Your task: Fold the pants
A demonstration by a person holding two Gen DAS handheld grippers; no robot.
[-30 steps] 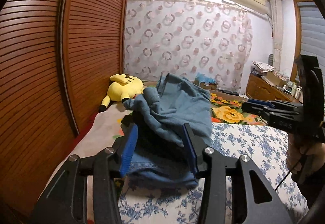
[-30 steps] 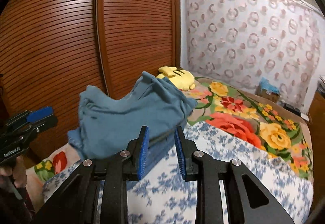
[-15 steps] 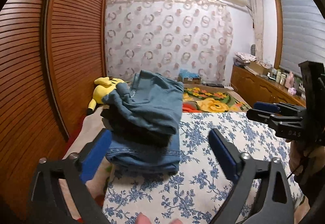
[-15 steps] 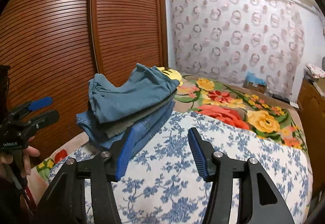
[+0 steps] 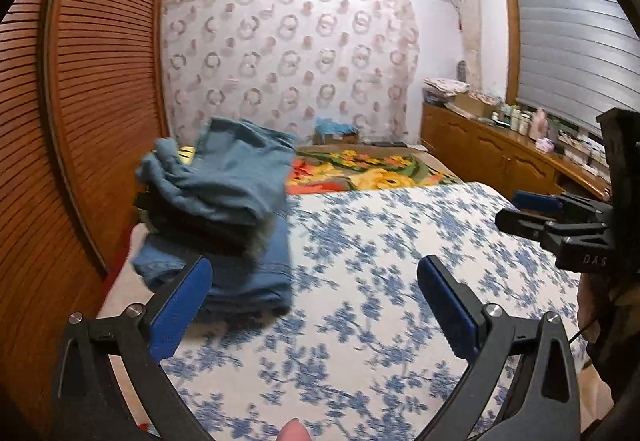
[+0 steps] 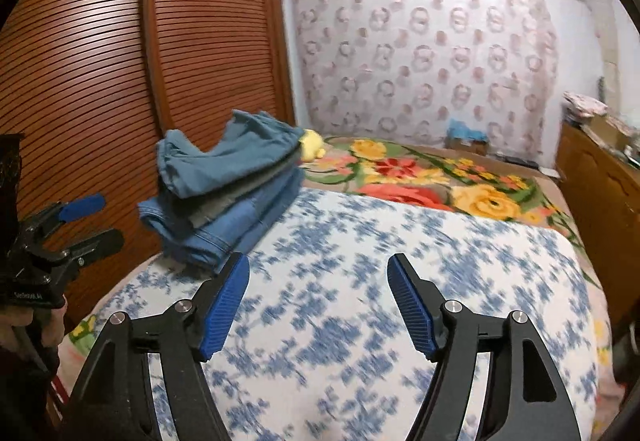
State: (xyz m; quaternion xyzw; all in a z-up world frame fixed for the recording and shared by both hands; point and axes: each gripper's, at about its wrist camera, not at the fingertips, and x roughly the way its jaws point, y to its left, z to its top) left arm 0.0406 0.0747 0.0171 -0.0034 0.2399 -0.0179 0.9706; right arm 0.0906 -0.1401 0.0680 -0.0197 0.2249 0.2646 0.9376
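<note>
The folded teal cotton pants (image 5: 224,177) lay atop the stack of folded denim jeans (image 6: 224,217) at the bed's (image 5: 380,241) left edge. Left gripper (image 5: 316,301) and right gripper (image 6: 318,301) fingers had just spread, empty. Folding appeared finished; another garment probably came next.

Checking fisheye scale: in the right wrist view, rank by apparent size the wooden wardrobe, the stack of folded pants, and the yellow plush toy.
1. wooden wardrobe, largest
2. stack of folded pants
3. yellow plush toy, smallest; it is partly hidden behind the stack and lies farther off, so its true size is unsure.
</note>
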